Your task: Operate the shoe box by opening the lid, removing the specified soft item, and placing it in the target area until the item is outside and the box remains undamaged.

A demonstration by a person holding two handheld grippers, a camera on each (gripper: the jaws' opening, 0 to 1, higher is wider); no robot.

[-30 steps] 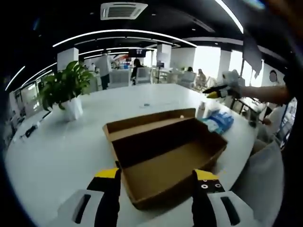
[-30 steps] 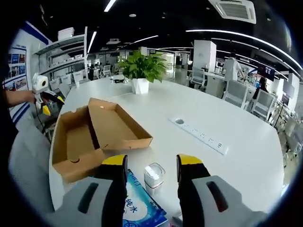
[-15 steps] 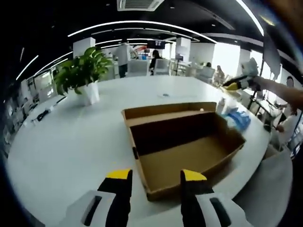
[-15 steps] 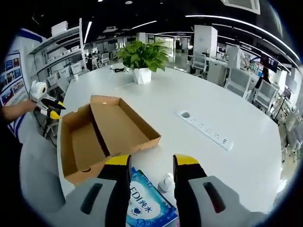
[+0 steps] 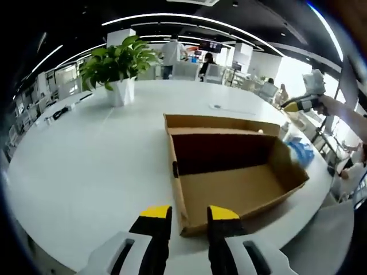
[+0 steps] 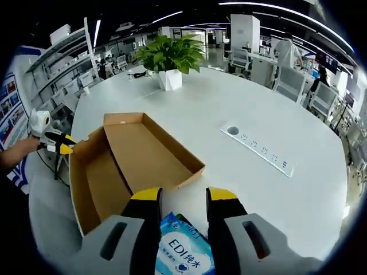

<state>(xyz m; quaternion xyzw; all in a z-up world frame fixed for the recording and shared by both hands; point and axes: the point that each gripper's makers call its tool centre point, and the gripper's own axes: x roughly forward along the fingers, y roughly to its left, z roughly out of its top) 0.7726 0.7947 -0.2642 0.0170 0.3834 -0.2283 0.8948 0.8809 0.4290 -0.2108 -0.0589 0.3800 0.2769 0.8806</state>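
Both jaws narrowed; shoe box (image 5: 229, 172) lies open, empty.

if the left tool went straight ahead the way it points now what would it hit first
Most likely the near wall of the open brown cardboard shoe box, which sits just ahead of the left tool. Depth is hard to judge; angled higher, it could pass over the wall into the empty box.

blue pack (image 6: 184, 252) | print: "EDI" | smaller characters, possibly "纯水"
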